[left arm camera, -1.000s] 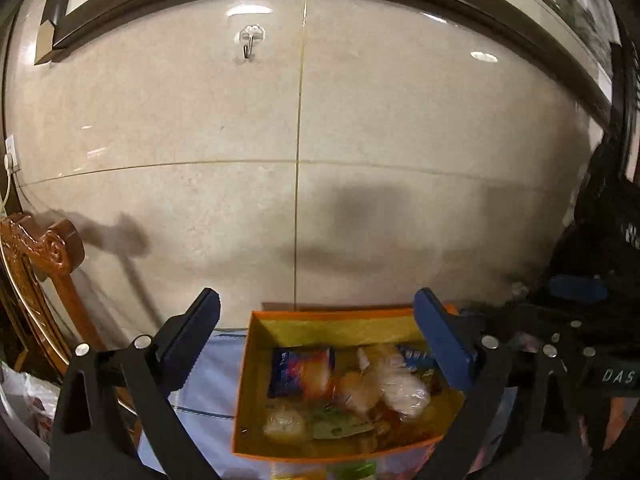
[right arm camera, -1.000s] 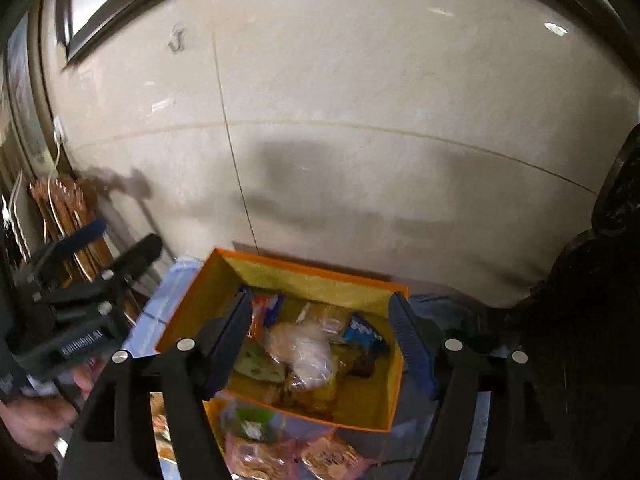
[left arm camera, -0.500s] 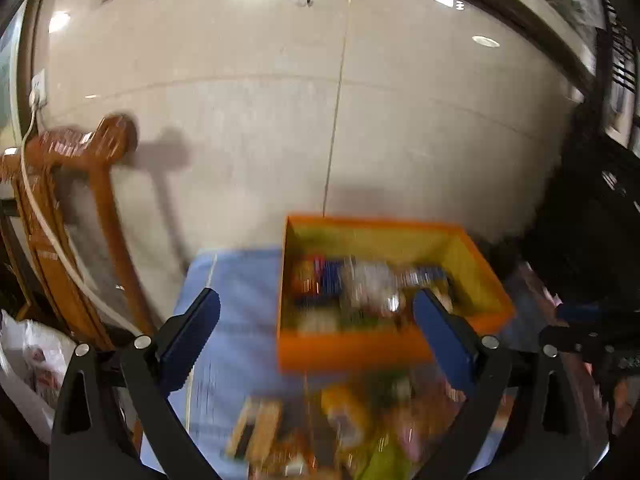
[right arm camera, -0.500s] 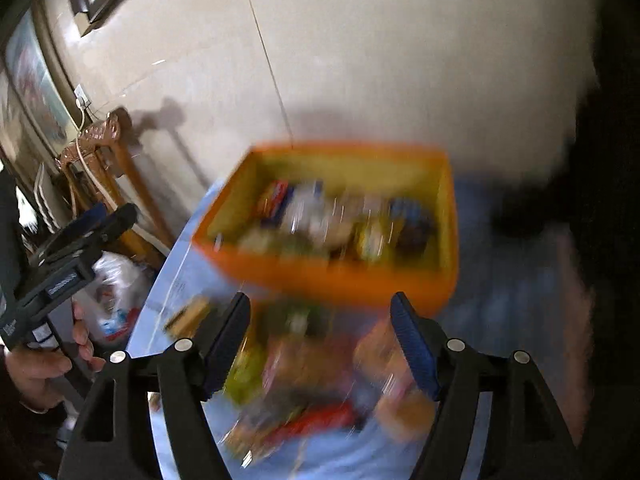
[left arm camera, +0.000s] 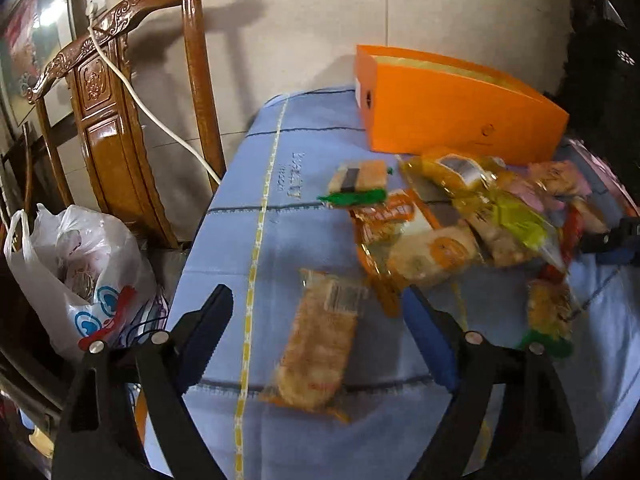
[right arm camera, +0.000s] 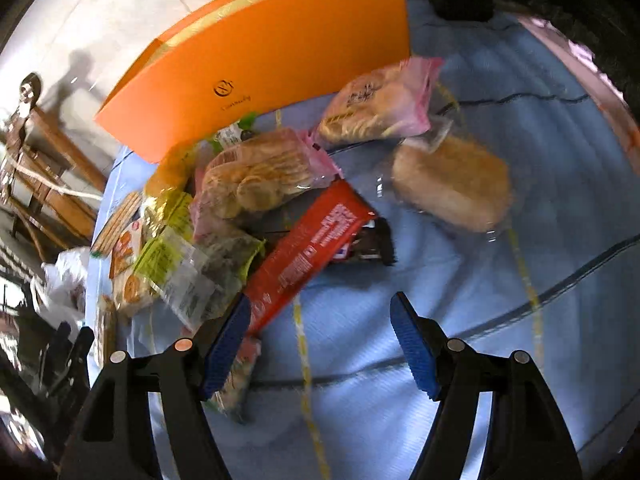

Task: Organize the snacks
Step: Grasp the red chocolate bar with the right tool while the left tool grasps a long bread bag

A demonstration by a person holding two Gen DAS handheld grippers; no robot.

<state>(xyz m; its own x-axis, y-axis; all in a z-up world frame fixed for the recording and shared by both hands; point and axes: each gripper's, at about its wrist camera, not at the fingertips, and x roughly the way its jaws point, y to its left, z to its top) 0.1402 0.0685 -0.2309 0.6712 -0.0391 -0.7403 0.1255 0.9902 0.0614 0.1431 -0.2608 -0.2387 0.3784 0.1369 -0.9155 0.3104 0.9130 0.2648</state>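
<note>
Left wrist view: left tool [left arm camera: 316,312] jaws closing, wide yet, long cracker pack [left arm camera: 320,356] between them, untouched; likely first pick. Orange box [left arm camera: 460,116] stands behind heap on worktop [left arm camera: 240,248], blue cloth; loose snacks lie heaped in front of box, presumably awaiting sorting.

Right wrist view: right tool [right arm camera: 320,344] wide, empty, over cloth beside red wrapper [right arm camera: 308,256]. Box logo and wrapper print blurred, unreadable.

I read this as a home dining room: carved wooden chair [left arm camera: 120,120] left of my tongs, blue cloth-covered worktop [left arm camera: 256,240] ahead, tiled wall [left arm camera: 300,20] beyond, plastic bag [left arm camera: 76,272] floor-side.
</note>
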